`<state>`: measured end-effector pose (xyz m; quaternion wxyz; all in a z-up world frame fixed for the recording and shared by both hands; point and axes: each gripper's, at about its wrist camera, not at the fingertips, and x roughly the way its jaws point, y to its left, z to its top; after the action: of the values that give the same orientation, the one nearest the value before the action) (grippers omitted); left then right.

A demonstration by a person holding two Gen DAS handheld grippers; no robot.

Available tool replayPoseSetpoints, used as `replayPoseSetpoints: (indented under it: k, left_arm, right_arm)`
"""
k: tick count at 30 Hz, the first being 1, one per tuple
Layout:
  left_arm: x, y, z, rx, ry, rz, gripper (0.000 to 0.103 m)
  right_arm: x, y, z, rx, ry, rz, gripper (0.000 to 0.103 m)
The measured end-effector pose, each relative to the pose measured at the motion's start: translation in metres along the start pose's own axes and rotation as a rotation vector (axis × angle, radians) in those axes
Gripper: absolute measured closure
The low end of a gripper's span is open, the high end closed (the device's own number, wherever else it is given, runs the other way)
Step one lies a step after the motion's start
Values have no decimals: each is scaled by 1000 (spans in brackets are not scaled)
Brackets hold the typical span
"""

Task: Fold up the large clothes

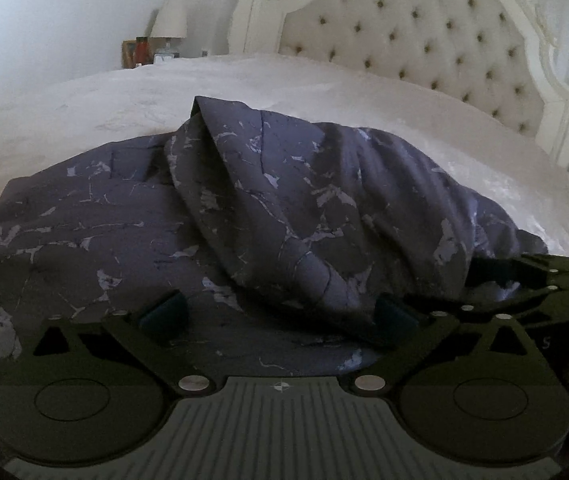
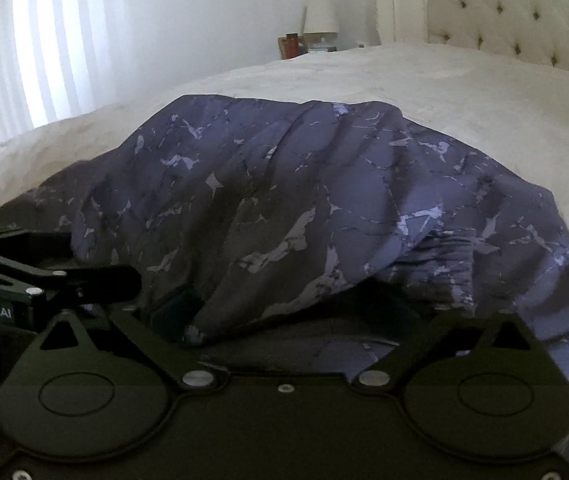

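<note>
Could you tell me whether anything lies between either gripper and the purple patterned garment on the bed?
Nothing visible does. The garment lies bunched on the white bedspread, directly before the open left gripper and right gripper, with folds reaching between both sets of jaws.

Left wrist view: set low behind the left tool (image 1: 280, 310), aimed across the bed (image 1: 324, 92) at the headboard (image 1: 424, 36).
Right wrist view: set close behind the right tool (image 2: 284, 316), aimed towards the curtain (image 2: 44, 40).
Shared: garment (image 1: 244, 208), lamp (image 2: 320, 12), each other's tool.
</note>
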<state>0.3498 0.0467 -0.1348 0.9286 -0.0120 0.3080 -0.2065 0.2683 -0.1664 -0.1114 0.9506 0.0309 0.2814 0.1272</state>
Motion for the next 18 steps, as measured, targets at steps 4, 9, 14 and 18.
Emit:
replayPoseSetpoints:
  k: [4, 9, 14, 18]
  left_arm:
    - [-8, -2, 8, -26, 24, 15, 0]
    - [-49, -5, 5, -49, 28, 30, 0]
    - [-97, 0, -8, -61, 74, 59, 0]
    - [-132, 10, -23, -97, 104, 73, 0]
  right_arm:
    - [-5, -4, -3, 26, -2, 38, 1]
    - [-24, -7, -2, 56, 0, 56, 1]
    - [-77, -5, -16, 106, -17, 58, 1]
    - [-121, -11, -35, 130, 18, 21, 1]
